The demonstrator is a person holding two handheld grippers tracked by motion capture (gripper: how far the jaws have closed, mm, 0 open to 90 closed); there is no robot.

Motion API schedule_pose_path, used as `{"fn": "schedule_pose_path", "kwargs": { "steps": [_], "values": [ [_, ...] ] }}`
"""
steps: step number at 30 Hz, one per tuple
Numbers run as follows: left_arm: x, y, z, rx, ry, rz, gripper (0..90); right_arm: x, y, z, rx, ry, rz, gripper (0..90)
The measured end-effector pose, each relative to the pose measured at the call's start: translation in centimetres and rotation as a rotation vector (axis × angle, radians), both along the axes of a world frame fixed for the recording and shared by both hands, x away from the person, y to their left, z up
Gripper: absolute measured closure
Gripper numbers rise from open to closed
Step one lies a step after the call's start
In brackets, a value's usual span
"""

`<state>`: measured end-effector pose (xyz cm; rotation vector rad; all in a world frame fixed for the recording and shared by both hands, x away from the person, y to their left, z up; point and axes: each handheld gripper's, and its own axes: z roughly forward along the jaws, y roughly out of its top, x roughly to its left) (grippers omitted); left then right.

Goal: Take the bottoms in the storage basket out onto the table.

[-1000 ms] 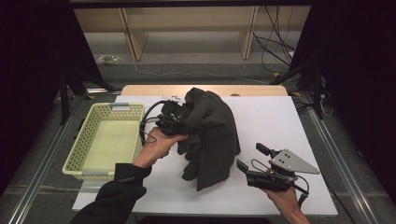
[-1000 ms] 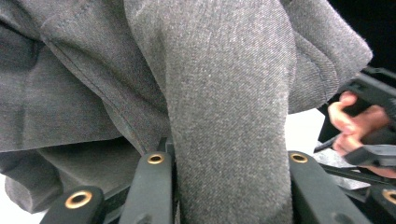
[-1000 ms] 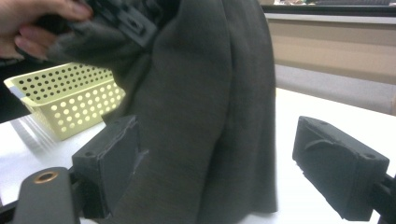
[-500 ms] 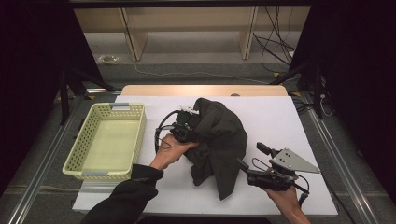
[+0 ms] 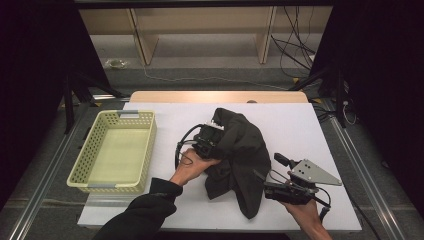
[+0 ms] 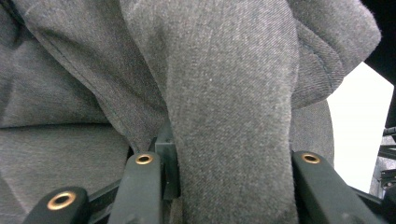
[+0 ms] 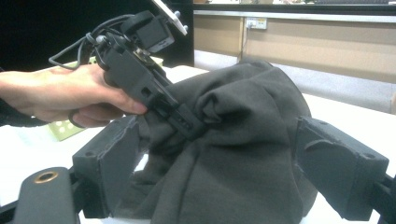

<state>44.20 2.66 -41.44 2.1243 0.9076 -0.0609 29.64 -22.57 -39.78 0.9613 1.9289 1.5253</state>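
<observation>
While the left gripper [image 5: 216, 139] has sunk toward the surface [image 5: 295, 125] and drifted away from the yellow basket [image 5: 116, 151] at the left edge, the dark grey garment [image 5: 240, 155] has come down with it and now lies heaped near the middle of the surface, its lower end trailing toward the near edge. In the left gripper view a thick fold of the garment [image 6: 233, 116] runs between the jaws, which have just been opening further; the fold fills the gap, so it reads as a loosening pinch on the cloth rather than a clean release. The right gripper [image 5: 280, 186] rests near the right part of the near edge, jaws spread wide, with the garment [image 7: 243, 154] in front of them but untouched. My judgement: the cloth is being set down for regrasping, not yet headed to the basket.
</observation>
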Motion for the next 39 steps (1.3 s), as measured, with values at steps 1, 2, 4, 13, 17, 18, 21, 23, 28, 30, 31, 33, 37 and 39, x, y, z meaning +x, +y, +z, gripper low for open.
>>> {"fn": "schedule_pose_path", "kwargs": {
  "steps": [1,2,4,13,17,18,21,23,28,30,31,33,37,39],
  "values": [
    [0.0,-0.1,-0.1,-0.002,0.005,-0.002,59.3,0.0,0.0,0.0,0.001,0.000,0.000,16.0],
    [0.1,-0.1,-0.3,-0.003,0.015,-0.004,58.5,0.0,0.0,0.0,0.000,0.000,-0.001,16.0],
    [0.1,-0.1,-0.4,-0.005,0.021,-0.003,57.8,0.1,0.0,0.0,-0.001,0.001,-0.001,16.0],
    [-0.1,-0.9,-1.7,0.025,0.050,-0.017,51.7,0.1,0.0,-0.1,-0.001,0.004,-0.001,16.0],
    [-0.2,-1.0,-1.9,0.032,0.052,-0.018,50.3,0.0,0.1,-0.1,-0.006,0.001,0.001,16.0],
    [-0.2,-1.0,-1.9,0.032,0.052,-0.018,50.2,0.0,0.1,-0.1,-0.006,0.001,0.001,16.0],
    [-0.1,-1.1,-2.3,0.027,0.060,-0.012,49.5,0.1,0.0,-0.1,-0.005,0.002,-0.002,16.0],
    [-0.1,-1.1,-2.4,0.026,0.058,-0.013,48.3,0.1,0.0,-0.1,-0.005,0.002,-0.003,16.0],
    [-0.2,-1.3,-2.5,-0.004,0.077,-0.027,37.2,0.1,0.0,-0.1,-0.009,0.003,-0.001,16.0],
    [-0.2,-1.4,-2.5,-0.008,0.079,-0.027,32.7,0.1,0.1,-0.1,-0.009,0.005,-0.001,16.0],
    [-0.3,-1.5,-2.4,-0.009,0.071,-0.026,29.2,0.1,0.1,-0.1,-0.008,0.004,0.000,16.0],
    [-0.3,-1.5,-2.4,-0.006,0.061,-0.029,24.8,0.1,0.0,-0.1,-0.007,0.003,0.001,16.0],
    [-0.5,-1.4,-2.3,-0.004,0.043,-0.040,16.9,0.1,0.0,-0.1,-0.001,-0.001,0.002,16.0],
    [-0.5,-1.4,-2.2,-0.003,0.035,-0.044,14.4,0.0,0.0,0.0,-0.007,-0.002,0.004,16.0]
  ]
}}
